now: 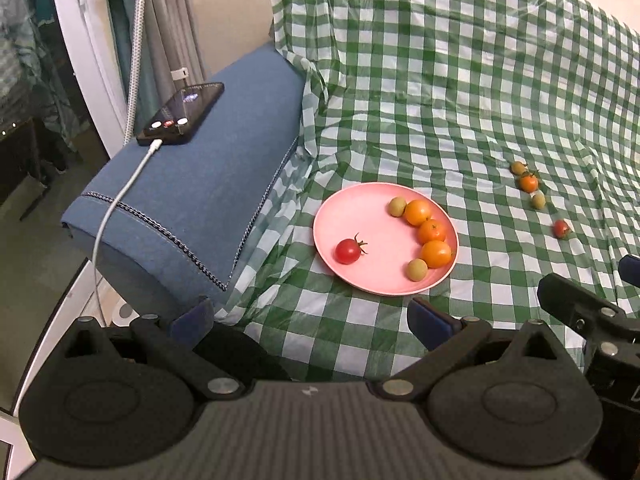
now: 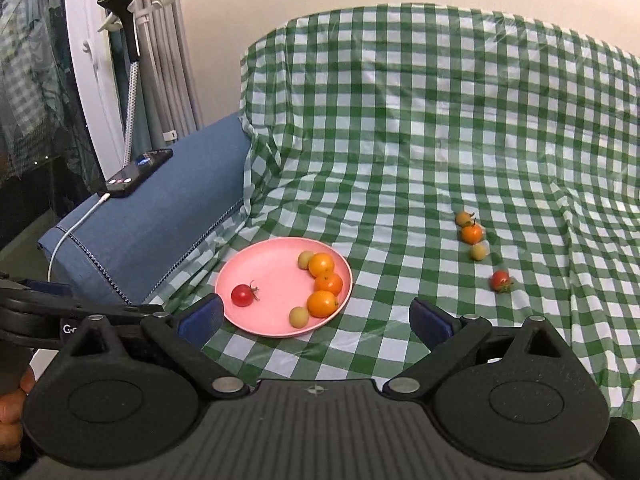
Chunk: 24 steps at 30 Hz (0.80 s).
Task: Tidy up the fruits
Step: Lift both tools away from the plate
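A pink plate (image 1: 360,208) (image 2: 264,260) lies on the green checked cloth. It holds a red cherry tomato (image 1: 347,251) (image 2: 242,295), three orange fruits (image 1: 431,231) (image 2: 328,283) and two yellow-green ones (image 1: 417,269) (image 2: 299,317). Several loose fruits lie on the cloth to the right: a red tomato (image 1: 561,228) (image 2: 500,281), an orange one (image 1: 528,182) (image 2: 471,233) and two yellowish ones (image 1: 538,201) (image 2: 477,252). My left gripper (image 1: 312,320) is open and empty, in front of the plate. My right gripper (image 2: 316,318) is open and empty, just in front of the plate's right side.
A blue sofa armrest (image 1: 192,208) (image 2: 160,208) stands left of the plate with a phone (image 1: 182,114) (image 2: 136,174) on a white charging cable. The checked cloth (image 1: 460,92) rises up the sofa back. A white ring stand and curtains are at far left.
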{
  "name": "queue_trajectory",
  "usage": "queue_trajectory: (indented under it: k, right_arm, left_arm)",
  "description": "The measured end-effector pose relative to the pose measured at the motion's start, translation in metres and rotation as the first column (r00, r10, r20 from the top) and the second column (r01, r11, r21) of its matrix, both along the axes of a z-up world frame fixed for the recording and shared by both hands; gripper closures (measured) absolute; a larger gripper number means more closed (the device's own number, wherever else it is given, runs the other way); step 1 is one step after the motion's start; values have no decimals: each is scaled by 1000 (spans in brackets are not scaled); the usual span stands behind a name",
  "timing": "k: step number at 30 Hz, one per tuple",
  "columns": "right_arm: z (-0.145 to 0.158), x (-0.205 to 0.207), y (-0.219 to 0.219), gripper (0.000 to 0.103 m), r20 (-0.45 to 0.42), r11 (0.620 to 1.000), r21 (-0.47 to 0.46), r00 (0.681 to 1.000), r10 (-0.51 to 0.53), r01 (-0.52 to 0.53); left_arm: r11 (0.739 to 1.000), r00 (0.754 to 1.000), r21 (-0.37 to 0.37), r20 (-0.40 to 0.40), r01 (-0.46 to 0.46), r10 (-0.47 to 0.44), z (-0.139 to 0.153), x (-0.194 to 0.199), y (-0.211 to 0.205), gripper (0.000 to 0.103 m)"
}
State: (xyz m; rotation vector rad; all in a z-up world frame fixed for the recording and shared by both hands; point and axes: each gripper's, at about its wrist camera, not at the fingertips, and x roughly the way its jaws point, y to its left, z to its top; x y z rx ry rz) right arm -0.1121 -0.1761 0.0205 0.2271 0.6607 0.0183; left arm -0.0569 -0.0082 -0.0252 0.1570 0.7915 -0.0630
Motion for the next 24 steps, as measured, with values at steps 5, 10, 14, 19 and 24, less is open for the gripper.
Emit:
queue_trajectory:
  k: [5, 10, 14, 19, 24]
  right_arm:
    - [2, -2, 3, 4, 3, 1000, -6, 1000, -4, 4]
    - [-3, 0, 1, 4, -13, 1000, 11, 1000, -10, 10]
    - [-9, 4, 2, 4, -27, 1000, 25, 1000, 7, -6]
    - [-14, 8, -2, 4, -48, 999, 34, 999, 3, -2]
    - [-20, 11, -7, 4, -56, 999, 47, 998, -7, 9]
  left_arm:
    - [1000, 1000, 4, 7, -3, 2, 2, -2, 1, 0]
    - [1000, 1000, 12, -10, 2, -2, -3, 2, 0, 0]
    - [1000, 1000, 18, -19, -5, 6, -6, 5, 2, 0]
    - [1000, 999, 19, -36, -12, 12, -8, 12, 2, 0]
    - [999, 999, 32, -32, -6, 7, -8, 17, -3, 0]
